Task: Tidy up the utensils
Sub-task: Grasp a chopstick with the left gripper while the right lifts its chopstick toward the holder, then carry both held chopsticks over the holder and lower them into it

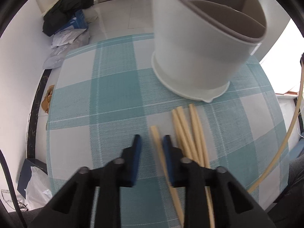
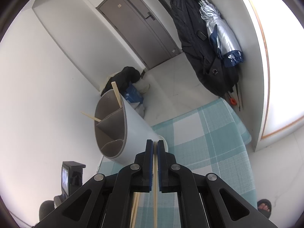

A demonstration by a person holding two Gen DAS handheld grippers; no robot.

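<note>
A grey utensil holder [image 1: 199, 43] with divided compartments stands on the teal-and-white checked tablecloth [image 1: 106, 95]. Several wooden chopsticks [image 1: 188, 133] lie on the cloth just in front of it. My left gripper [image 1: 151, 142] is open just above the cloth, with one chopstick [image 1: 157, 138] lying between its fingers beside the right one. In the right wrist view my right gripper [image 2: 155, 146] is shut on a single chopstick [image 2: 155, 180], held above the table near the holder [image 2: 121, 133]. Two chopsticks [image 2: 116, 93] stand in the holder's far compartments.
Bags and dark clothing [image 1: 70, 13] lie on the floor beyond the table. A dark coat and folded umbrella [image 2: 220, 32] hang on the wall at right. The table's far edge [image 1: 106, 41] lies behind the holder. A sandalled foot [image 2: 264, 207] shows at lower right.
</note>
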